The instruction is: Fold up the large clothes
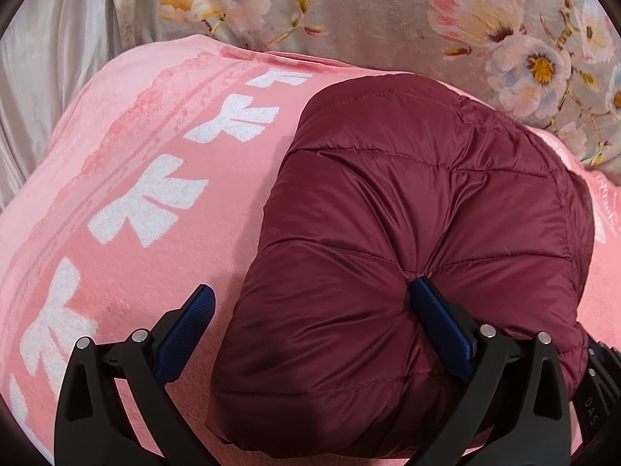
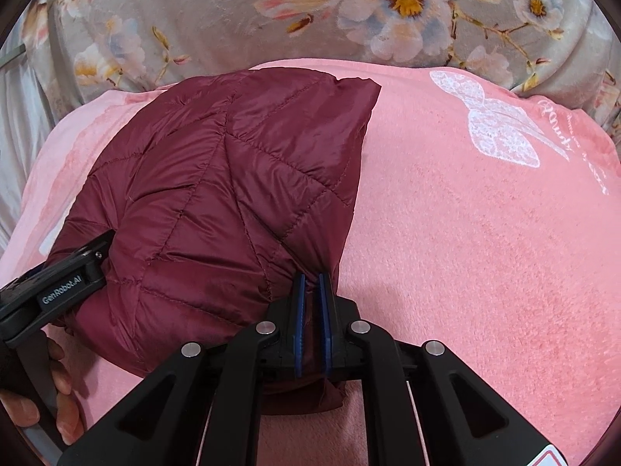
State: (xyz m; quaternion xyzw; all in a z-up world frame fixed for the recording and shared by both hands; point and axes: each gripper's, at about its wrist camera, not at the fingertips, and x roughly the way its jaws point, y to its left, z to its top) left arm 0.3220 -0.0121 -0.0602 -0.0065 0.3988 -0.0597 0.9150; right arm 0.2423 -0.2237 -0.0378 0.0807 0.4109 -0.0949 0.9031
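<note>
Almost done: the puffy jacket is folded small, and one claw is holding on.

Nearest, the right claw (image 2: 311,283) is squeezed nearly shut on the jacket's near edge, while the left claw (image 1: 310,303) is wide open, one finger poking into the dark red quilted jacket (image 1: 407,233), gripping nothing. It sits as a fat bundle on the pink towel (image 2: 485,233), flowery blanket (image 2: 194,11) behind. Letting go is left, I think.

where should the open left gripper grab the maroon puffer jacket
Take the maroon puffer jacket at its near left edge, coming from the pink blanket side: that rounded fold bulges between the open left hand-held gripper fingers, while the right hand-held gripper pinches the right corner.
</note>
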